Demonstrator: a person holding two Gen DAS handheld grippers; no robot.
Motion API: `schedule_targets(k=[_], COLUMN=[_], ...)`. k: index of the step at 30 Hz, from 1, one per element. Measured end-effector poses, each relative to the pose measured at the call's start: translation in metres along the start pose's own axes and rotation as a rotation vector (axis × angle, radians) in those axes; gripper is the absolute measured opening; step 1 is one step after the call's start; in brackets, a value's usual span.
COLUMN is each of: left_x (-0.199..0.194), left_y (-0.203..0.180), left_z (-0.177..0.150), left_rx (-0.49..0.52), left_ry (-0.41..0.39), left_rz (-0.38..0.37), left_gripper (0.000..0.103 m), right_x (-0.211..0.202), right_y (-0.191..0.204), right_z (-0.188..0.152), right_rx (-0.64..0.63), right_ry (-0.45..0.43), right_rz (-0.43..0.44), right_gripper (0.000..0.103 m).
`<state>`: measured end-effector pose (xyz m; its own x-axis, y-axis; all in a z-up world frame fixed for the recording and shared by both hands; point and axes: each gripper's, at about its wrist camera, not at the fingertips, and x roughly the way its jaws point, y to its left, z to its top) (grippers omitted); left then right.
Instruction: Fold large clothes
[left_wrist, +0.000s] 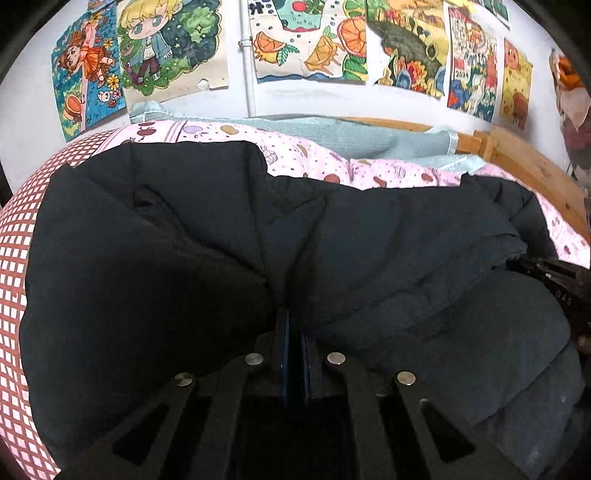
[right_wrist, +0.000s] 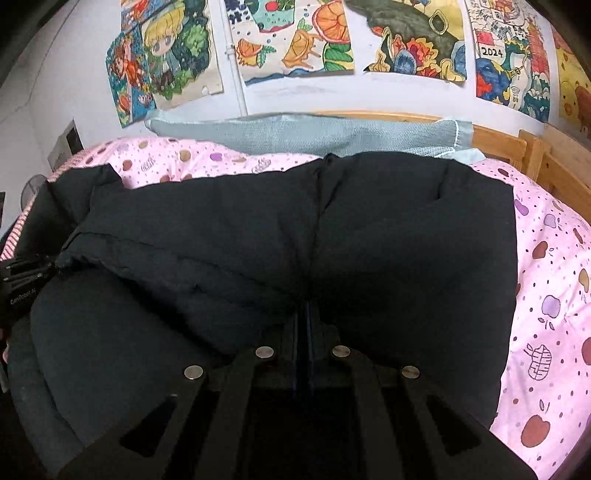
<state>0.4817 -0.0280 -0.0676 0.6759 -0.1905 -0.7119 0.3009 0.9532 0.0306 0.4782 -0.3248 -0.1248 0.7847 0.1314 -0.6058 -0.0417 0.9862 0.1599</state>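
Note:
A large black padded jacket (left_wrist: 184, 240) lies across a bed with a pink fruit-print sheet (left_wrist: 332, 162). My left gripper (left_wrist: 293, 317) is shut on a pinched fold of the jacket near its left part. My right gripper (right_wrist: 304, 310) is shut on a fold of the same jacket (right_wrist: 406, 229) near its right part. The right gripper's body shows at the right edge of the left wrist view (left_wrist: 554, 280), and the left gripper's body at the left edge of the right wrist view (right_wrist: 22, 280). The fingertips are buried in the fabric.
A pale green-grey blanket (left_wrist: 351, 136) lies along the wall behind the jacket. A wooden bed frame (left_wrist: 524, 162) runs at the right. Colourful drawings (left_wrist: 306, 40) hang on the white wall. A red checked cover (left_wrist: 14, 258) lies at the left.

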Motion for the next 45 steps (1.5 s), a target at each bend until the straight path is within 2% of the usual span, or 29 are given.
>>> schedule_targets(k=[5, 7, 8, 10, 12, 14, 16, 17, 19, 21, 22, 23, 24, 25, 26, 28, 30, 33, 35, 40, 43, 45], left_x=[-0.025, -0.038, -0.045, -0.061, -0.071, -0.075, -0.073, -0.068, -0.056, -0.038, -0.03, -0.023, -0.012, -0.003, 0.005, 0.013, 0.019, 0.027, 0.036, 0.062, 0.077, 0.08], left_y=[0.013, 0.018, 0.021, 0.023, 0.022, 0.017, 0.012, 0.01, 0.004, -0.004, -0.008, -0.012, -0.016, -0.02, -0.023, -0.027, -0.031, -0.044, -0.048, -0.048, -0.055, -0.059], left_z=[0.003, 0.005, 0.006, 0.011, 0.023, 0.041, 0.058, 0.067, 0.077, 0.08, 0.079, 0.076, 0.073, 0.068, 0.062, 0.054, 0.051, 0.046, 0.043, 0.041, 0.038, 0.032], left_rx=[-0.063, -0.09, -0.104, -0.128, -0.143, -0.159, -0.194, -0.21, -0.203, -0.161, -0.127, -0.094, -0.051, -0.011, 0.032, 0.096, 0.147, 0.242, 0.271, 0.272, 0.295, 0.305], left_ry=[-0.064, -0.101, -0.128, -0.198, -0.257, -0.3, -0.315, -0.3, -0.26, -0.205, -0.172, -0.139, -0.093, -0.052, -0.023, 0.01, 0.045, 0.077, 0.096, 0.141, 0.149, 0.126], left_rz=[-0.088, -0.115, -0.132, -0.17, -0.197, -0.217, -0.237, -0.246, -0.266, -0.256, -0.256, -0.265, -0.281, -0.283, -0.273, -0.268, -0.269, -0.224, -0.196, -0.172, -0.131, -0.102], left_gripper=[0.009, 0.01, 0.01, 0.011, 0.023, 0.052, 0.07, 0.071, 0.071, 0.071, 0.063, 0.041, 0.03, 0.018, 0.014, 0.01, 0.009, 0.009, 0.009, 0.009, 0.009, 0.009], right_x=[-0.027, -0.045, -0.058, -0.073, -0.076, -0.073, -0.056, -0.047, -0.031, -0.014, -0.01, -0.004, 0.004, 0.007, 0.011, 0.02, 0.028, 0.04, 0.05, 0.072, 0.087, 0.093], right_y=[-0.009, -0.011, -0.013, -0.012, -0.01, -0.004, 0.008, 0.014, 0.025, 0.033, 0.038, 0.042, 0.047, 0.049, 0.051, 0.053, 0.05, 0.052, 0.055, 0.064, 0.058, 0.053], right_z=[0.013, 0.02, 0.026, 0.041, 0.06, 0.077, 0.095, 0.099, 0.104, 0.101, 0.098, 0.093, 0.086, 0.079, 0.072, 0.058, 0.05, 0.051, 0.052, 0.04, 0.033, 0.03], right_rx=[0.061, 0.069, 0.07, 0.069, 0.075, 0.084, 0.071, 0.065, 0.051, 0.033, 0.023, 0.001, -0.046, -0.079, -0.128, -0.212, -0.231, -0.235, -0.238, -0.279, -0.237, -0.201], right_ry=[-0.025, -0.06, -0.088, -0.136, -0.161, -0.17, -0.144, -0.128, -0.094, -0.044, -0.03, -0.006, 0.032, 0.053, 0.077, 0.114, 0.156, 0.217, 0.252, 0.246, 0.232, 0.225], right_rz=[0.053, 0.064, 0.073, 0.08, 0.095, 0.13, 0.157, 0.167, 0.196, 0.223, 0.234, 0.248, 0.257, 0.258, 0.249, 0.218, 0.214, 0.21, 0.2, 0.154, 0.172, 0.195], right_gripper=[0.004, 0.005, 0.007, 0.018, 0.049, 0.055, 0.055, 0.055, 0.055, 0.054, 0.053, 0.047, 0.041, 0.04, 0.039, 0.032, 0.028, 0.028, 0.028, 0.028, 0.028, 0.028])
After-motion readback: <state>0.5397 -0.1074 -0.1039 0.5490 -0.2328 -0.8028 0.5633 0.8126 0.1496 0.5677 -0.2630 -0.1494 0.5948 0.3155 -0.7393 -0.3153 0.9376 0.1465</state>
